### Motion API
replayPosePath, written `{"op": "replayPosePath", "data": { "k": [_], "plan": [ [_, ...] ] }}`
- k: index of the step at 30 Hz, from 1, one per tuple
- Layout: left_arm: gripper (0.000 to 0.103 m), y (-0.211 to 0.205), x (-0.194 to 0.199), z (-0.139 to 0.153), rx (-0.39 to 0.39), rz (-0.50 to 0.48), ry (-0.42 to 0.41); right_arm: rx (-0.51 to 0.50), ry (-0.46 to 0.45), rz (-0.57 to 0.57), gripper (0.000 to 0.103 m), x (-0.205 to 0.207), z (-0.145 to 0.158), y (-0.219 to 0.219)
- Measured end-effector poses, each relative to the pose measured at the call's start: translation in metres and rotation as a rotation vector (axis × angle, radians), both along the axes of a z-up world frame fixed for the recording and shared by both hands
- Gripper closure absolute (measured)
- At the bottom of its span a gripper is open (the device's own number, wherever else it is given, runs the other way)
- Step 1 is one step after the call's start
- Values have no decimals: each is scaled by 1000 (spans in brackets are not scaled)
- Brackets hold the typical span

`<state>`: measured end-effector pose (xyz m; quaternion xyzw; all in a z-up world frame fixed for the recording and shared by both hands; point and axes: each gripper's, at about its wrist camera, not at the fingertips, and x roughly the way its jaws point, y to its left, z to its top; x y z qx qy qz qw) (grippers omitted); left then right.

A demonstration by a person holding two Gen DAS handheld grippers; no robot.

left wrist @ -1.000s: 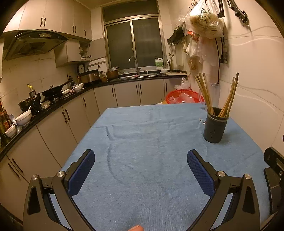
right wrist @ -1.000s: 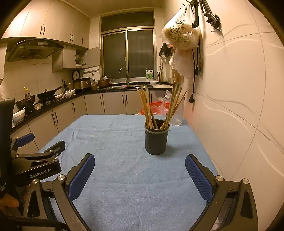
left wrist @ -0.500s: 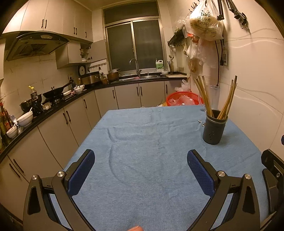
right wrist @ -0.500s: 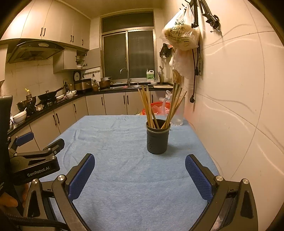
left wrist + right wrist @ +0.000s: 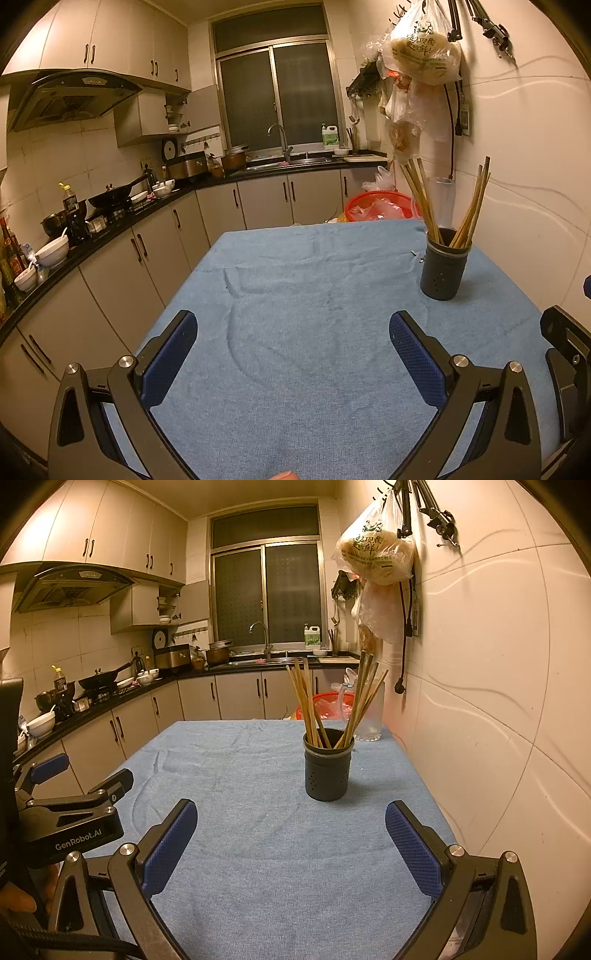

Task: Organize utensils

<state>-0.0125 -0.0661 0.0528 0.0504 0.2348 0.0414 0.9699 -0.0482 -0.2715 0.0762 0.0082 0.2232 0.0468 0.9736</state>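
Chopsticks (image 5: pixel 314 709) are standing in the dark holder (image 5: pixel 327 766) near the wall while we are holding both the left gripper (image 5: pixel 293 354) and right gripper (image 5: pixel 291 834) wide open and empty, judging nothing more needs gripping.

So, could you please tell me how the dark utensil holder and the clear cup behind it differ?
The utensil holder is dark, opaque and perforated; the clear cup is translucent. The holder is full of wooden chopsticks, while nothing shows in the cup. The holder stands nearer, the cup at the far edge. Both stand upright on the blue cloth.
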Motion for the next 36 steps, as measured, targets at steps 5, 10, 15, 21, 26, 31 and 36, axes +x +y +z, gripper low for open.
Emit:
{"op": "replayPosePath", "data": {
  "k": [5, 10, 15, 21, 26, 31, 36],
  "plan": [
    [0, -1, 0, -1, -2, 3, 1, 1, 2, 0, 0, 1, 0, 0],
    [0, 0, 1, 1, -7, 7, 4, 2, 1, 0, 0, 1, -1, -1],
    [0, 0, 3, 1, -8, 8, 5, 1, 3, 1, 0, 0, -1, 0],
    [0, 1, 3, 0, -12, 10, 7, 1, 6, 3, 0, 2, -2, 2],
    [0, 5, 5, -3, -19, 15, 10, 3, 8, 3, 0, 3, -2, 1],
    [0, 8, 6, -6, -35, 23, 11, 3, 9, 3, 0, 3, -2, 2],
    [0, 9, 8, -10, -39, 32, 20, 1, 17, 5, 0, 6, -4, 4]
  ]
}}
